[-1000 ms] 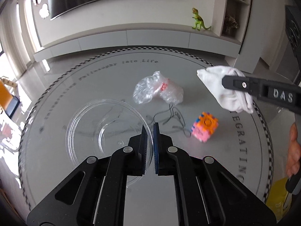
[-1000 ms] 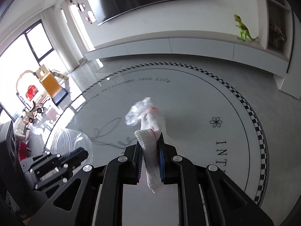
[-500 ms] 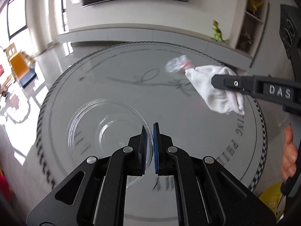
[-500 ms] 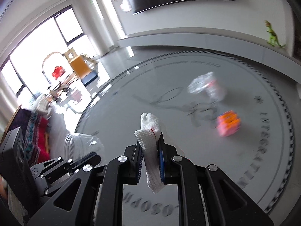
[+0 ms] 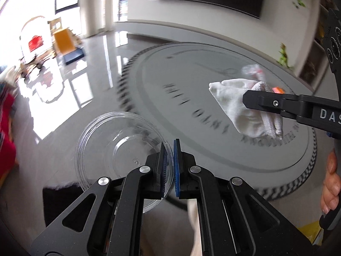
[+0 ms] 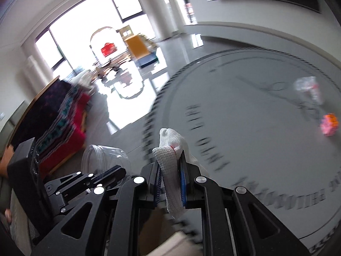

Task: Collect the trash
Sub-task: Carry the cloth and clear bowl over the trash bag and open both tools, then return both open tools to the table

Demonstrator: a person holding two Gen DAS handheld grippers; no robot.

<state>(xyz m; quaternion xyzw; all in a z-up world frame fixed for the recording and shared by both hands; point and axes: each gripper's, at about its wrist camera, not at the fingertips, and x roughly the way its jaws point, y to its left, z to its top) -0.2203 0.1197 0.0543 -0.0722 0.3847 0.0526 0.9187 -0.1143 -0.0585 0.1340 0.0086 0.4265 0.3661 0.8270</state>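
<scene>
two pieces of trash are already being carried above the round grey floor mat (image 5: 213,115), the largest thing in view. the left gripper (image 5: 169,164) is pinching the rim of a clear plastic bowl (image 5: 119,149), its pads pressed together on the thin wall and the bowl hanging empty. the right gripper (image 6: 169,178) is clamping a white cloth (image 6: 170,149), which is standing up between its pads and drooping below them. two items are lying uncollected on the far part of the mat: a crumpled clear bag (image 6: 308,89) and, near it but apart, a small orange and pink toy (image 6: 329,124). no bin is showing clearly, so the task is judged to be about half done, with drop-off and two more pickups remaining.
</scene>
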